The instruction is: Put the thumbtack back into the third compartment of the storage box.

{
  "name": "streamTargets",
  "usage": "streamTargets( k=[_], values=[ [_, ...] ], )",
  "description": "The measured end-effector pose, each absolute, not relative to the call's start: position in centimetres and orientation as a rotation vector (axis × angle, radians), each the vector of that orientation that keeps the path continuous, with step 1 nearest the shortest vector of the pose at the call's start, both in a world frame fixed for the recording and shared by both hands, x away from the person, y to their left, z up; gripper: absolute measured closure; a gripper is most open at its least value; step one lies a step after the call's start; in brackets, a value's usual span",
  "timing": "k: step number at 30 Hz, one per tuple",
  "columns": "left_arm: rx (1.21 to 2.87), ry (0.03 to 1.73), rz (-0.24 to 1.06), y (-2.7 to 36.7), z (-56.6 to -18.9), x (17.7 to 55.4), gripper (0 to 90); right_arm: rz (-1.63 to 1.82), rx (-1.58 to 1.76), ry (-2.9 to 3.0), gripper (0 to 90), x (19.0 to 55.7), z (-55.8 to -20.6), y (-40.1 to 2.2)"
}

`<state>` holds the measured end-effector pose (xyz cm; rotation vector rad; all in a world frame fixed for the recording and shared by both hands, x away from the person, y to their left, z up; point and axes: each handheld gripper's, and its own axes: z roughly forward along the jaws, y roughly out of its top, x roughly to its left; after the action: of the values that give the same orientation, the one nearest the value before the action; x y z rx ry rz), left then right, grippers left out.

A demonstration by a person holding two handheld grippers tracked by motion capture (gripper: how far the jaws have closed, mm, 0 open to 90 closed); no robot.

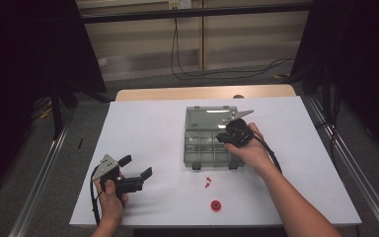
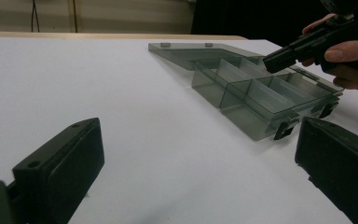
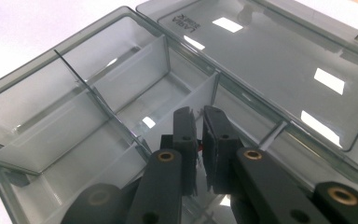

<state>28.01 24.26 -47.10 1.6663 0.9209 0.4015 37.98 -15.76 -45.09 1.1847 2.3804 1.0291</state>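
The right gripper [image 3: 199, 122] hangs over the compartments of an open box [image 1: 198, 148] in the middle of the white table [image 1: 143, 128]. Its jaws are nearly closed, with a sliver of red between them; what it is cannot be told. The box is smoky clear plastic, with dividers and its lid laid flat behind. The left gripper [image 1: 138, 166] rests near the table's front left, well apart from the box, jaws wide. Small red pieces [image 1: 208, 182] and a red ring [image 1: 216, 205] lie in front of the box.
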Motion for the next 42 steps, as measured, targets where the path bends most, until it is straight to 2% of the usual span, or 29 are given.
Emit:
streamTargets(
  k=[4,5,6,7,23,31,32,33,34,37,38,39,40,41,42],
  values=[
    [1.666,0.922,0.402,24.3,-47.1,28.0,1.2,0.993,1.232,2.354,83.1,38.1,-45.1,-15.8],
    [1.666,0.922,0.402,24.3,-47.1,28.0,1.2,0.995,1.247,2.335,75.8,38.1,-45.0,-15.9],
    [1.666,0.922,0.402,24.3,-47.1,28.0,1.2,0.995,1.247,2.335,75.8,38.1,-45.0,-15.9],
    [1.666,0.923,0.402,24.3,-47.1,28.0,1.2,1.016,1.246,2.343,71.9,38.2,-45.0,-16.0],
    [1.668,0.925,0.405,24.3,-47.1,28.0,1.3,1.109,1.207,2.403,73.4,37.7,-44.9,-15.8],
    [1.667,0.924,0.404,24.3,-47.1,28.0,1.3,1.113,1.213,2.393,67.5,37.6,-44.8,-15.9],
    [1.657,0.932,0.4,24.2,-47.1,28.0,1.3,1.117,1.203,2.404,63.1,37.5,-44.6,-15.9],
    [1.657,0.932,0.4,24.2,-47.1,28.0,1.3,1.117,1.203,2.404,63.1,37.5,-44.6,-15.9],
    [1.665,0.926,0.403,24.3,-47.1,28.0,1.3,1.131,1.185,2.426,55.9,37.4,-44.6,-15.8],
    [1.668,0.926,0.404,24.3,-47.1,28.0,1.3,1.128,1.167,2.438,44.7,37.0,-44.4,-15.6],
    [1.668,0.926,0.404,24.3,-47.1,28.0,1.3,1.128,1.167,2.438,44.7,37.0,-44.4,-15.6],
    [1.669,0.927,0.406,24.3,-47.1,28.1,1.3,1.15,1.153,2.447,35.5,36.7,-44.3,-15.5],
    [1.669,0.927,0.406,24.3,-47.1,28.1,1.3,1.15,1.153,2.447,35.5,36.7,-44.3,-15.5],
    [1.668,0.926,0.405,24.3,-47.1,28.1,1.3,1.166,1.129,2.451,26.0,36.5,-44.1,-15.5],
    [1.666,0.926,0.404,24.3,-47.1,28.0,1.3,1.164,1.13,2.45,22.2,36.3,-44.0,-15.5]
  ],
)
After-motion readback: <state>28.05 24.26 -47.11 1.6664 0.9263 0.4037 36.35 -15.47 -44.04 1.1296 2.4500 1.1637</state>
